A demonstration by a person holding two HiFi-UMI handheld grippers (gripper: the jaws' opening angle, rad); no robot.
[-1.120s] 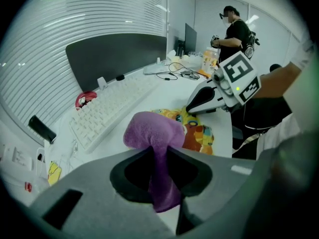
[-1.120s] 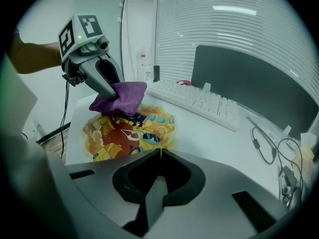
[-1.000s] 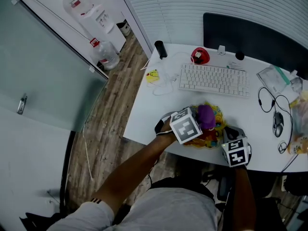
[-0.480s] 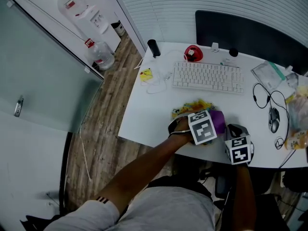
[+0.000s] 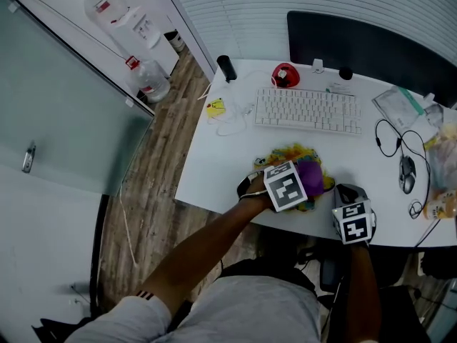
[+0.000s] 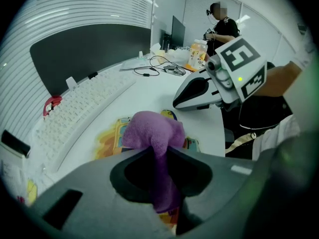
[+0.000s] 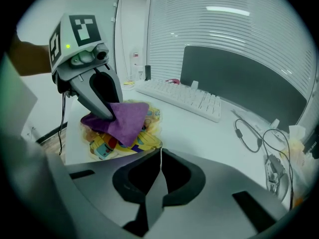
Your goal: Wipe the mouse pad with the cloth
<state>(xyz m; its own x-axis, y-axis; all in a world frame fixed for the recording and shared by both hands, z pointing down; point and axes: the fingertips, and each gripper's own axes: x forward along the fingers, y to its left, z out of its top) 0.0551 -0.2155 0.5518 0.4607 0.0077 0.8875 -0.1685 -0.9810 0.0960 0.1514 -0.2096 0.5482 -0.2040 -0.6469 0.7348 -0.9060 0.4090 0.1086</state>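
A colourful mouse pad [image 5: 288,154] lies near the front edge of the white desk [image 5: 214,170]. My left gripper [image 5: 305,183] is shut on a purple cloth [image 5: 310,174] and presses it onto the pad. In the left gripper view the cloth [image 6: 151,130] bunches out of the gripper [image 6: 154,152] over the pad [image 6: 110,139]. My right gripper [image 5: 343,193] sits at the pad's right edge. In the right gripper view this gripper [image 7: 160,157] is shut, with the pad's [image 7: 130,142] corner running into its tips. The left gripper [image 7: 104,114] and cloth [image 7: 125,119] show there too.
A white keyboard [image 5: 307,111] lies behind the pad. A mouse [image 5: 407,174] and black cables [image 5: 389,141] are at the right, with a plastic bag [image 5: 403,109]. A red object [image 5: 284,75] and black cylinder [image 5: 226,68] stand at the back. A person [image 6: 222,26] stands far off.
The left gripper slid the cloth to the right across the pad, then back to the left. The right gripper stayed at the pad's edge.
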